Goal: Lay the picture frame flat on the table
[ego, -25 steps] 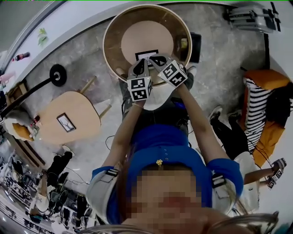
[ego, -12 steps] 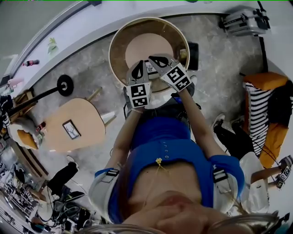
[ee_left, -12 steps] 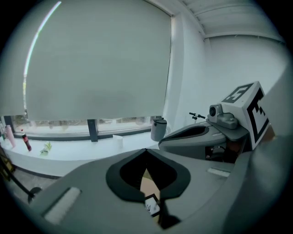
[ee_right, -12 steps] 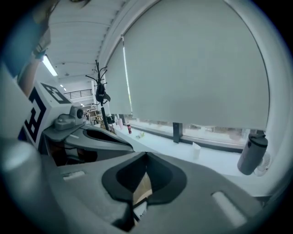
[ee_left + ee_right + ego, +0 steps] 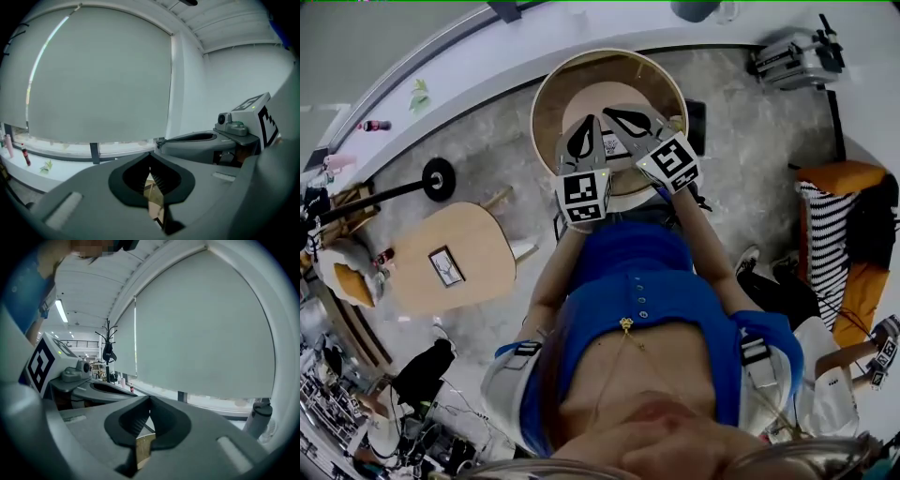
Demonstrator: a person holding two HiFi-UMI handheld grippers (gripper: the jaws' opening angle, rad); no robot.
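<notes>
A round wooden table [image 5: 546, 112] with a raised rim stood on grey marbled floor [image 5: 750, 141] beneath a long white sill [image 5: 450, 70] and a drawn blind [image 5: 103, 79]. The picture frame [image 5: 617, 146] lay flat on its top, partly hidden from above by the tools. The left gripper [image 5: 585, 122] and right gripper [image 5: 611, 114] hung side by side over it, each pressed together on nothing. To the left a second tan table [image 5: 478, 244] bore a small frame [image 5: 445, 265] beside a black round-footed stand [image 5: 439, 178].

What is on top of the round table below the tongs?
A picture frame lies on the round table, showing between the left tongs and right tongs. They cover its edges and part of the tabletop.
</notes>
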